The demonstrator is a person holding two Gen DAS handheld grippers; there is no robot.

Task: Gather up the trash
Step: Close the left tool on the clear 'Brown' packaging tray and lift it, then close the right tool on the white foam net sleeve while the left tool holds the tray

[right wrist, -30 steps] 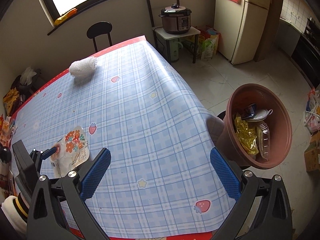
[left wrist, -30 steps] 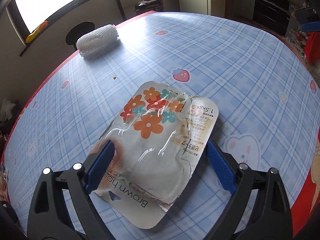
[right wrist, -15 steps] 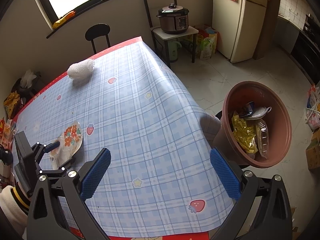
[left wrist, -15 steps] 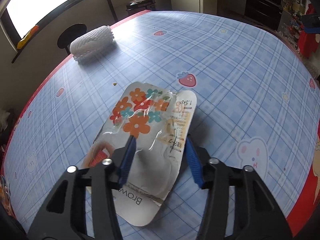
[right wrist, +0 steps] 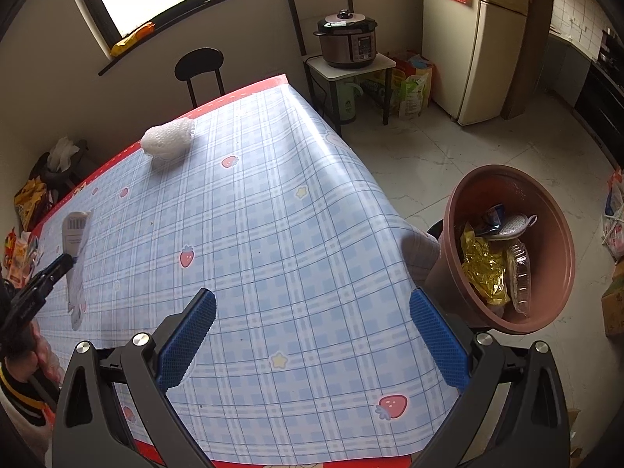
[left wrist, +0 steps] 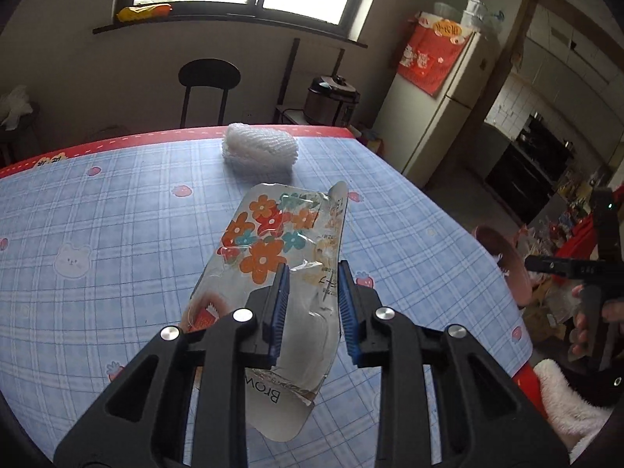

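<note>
Packet, flat flower-printed plastic (left wrist: 280, 257), lifted above blue plaid desk (left wrist: 97, 214), near white foam net (left wrist: 259, 150). My left gripper (left wrist: 312, 304) jaws closing on light, slippery, crinkly film; right gripper (right wrist: 312, 335) jaws wide, empty.

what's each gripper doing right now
left gripper: jaws closing on the flowered wrapper, lifted off the table.
right gripper: open, holding nothing.

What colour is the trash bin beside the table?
Reddish brown bin, clearest in the right wrist view.
</note>
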